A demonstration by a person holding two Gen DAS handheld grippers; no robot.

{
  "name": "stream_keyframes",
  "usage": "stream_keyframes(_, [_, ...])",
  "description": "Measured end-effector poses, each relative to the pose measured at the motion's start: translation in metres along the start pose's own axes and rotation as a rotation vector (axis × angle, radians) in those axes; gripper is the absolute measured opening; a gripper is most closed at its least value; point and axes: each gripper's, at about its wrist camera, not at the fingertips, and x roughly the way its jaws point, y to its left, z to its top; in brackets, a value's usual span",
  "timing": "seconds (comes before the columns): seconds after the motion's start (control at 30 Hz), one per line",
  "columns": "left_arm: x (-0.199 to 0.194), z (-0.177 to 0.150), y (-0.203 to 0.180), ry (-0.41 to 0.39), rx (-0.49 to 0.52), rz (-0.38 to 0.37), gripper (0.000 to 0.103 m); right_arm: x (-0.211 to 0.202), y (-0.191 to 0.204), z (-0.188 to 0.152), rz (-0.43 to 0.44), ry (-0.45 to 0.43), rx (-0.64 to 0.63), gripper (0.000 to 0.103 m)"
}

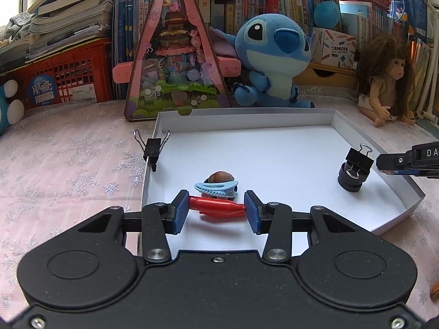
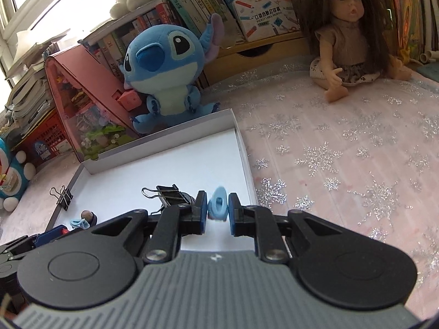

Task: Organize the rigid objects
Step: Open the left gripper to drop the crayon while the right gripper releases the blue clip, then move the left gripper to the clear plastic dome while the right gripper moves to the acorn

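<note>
Left gripper (image 1: 216, 209), jaws apart, straddling red pen (image 1: 219, 208) on floor of white tray (image 1: 406, 192), pads apparently not quite touching it. Right gripper (image 2: 217, 209), jaws clamped on light-blue clip (image 2: 218, 204) above tray's right side. Step judged: depositing items; next, lowering and opening over bare floor. Beyond: blue hair clip (image 1: 216, 187), brown nut (image 1: 219, 176), binder clip on black cap (image 1: 355, 170); another binder clip (image 1: 152, 146) on left wall. Farther: Stitch plush (image 1: 274, 60), doll (image 1: 387, 79).

Background items: blue plush toy (image 1: 270, 60) at 12 o'clock, pink triangular toy box (image 1: 175, 54) at 11, long-haired doll (image 1: 384, 82) at 2, red crate (image 1: 63, 76) at 10, on the snowflake-patterned tabletop (image 1: 68, 164).
</note>
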Motion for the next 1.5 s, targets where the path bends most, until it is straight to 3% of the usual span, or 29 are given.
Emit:
stream_keyframes(0.43, [0.002, -0.001, -0.003, 0.003, 0.001, 0.000, 0.042, 0.001, 0.001, 0.000, -0.002, -0.002, -0.002, 0.021])
stream_keyframes(0.7, [-0.009, -0.002, -0.002, -0.004, 0.007, -0.007, 0.062, -0.010, 0.004, -0.004, 0.007, -0.031, -0.023, 0.025])
stream_keyframes(0.73, [-0.013, -0.003, -0.001, -0.008, 0.010, -0.011, 0.063, -0.012, 0.004, -0.005, 0.005, -0.036, -0.030, 0.028])
stream_keyframes(0.8, [-0.020, -0.005, -0.002, -0.015, 0.021, -0.021, 0.066, -0.015, 0.005, -0.007, 0.003, -0.045, -0.040, 0.045])
stream_keyframes(0.97, [-0.038, -0.010, -0.002, -0.031, 0.029, -0.041, 0.072, -0.024, 0.007, -0.013, 0.021, -0.061, -0.054, 0.060])
stream_keyframes(1.27, [-0.069, -0.022, 0.001, -0.057, 0.027, -0.069, 0.075, -0.040, 0.013, -0.026, 0.047, -0.081, -0.116, 0.075])
stream_keyframes(1.5, [-0.089, -0.036, 0.012, -0.077, 0.033, -0.057, 0.076, -0.054, 0.022, -0.044, 0.041, -0.109, -0.232, 0.081])
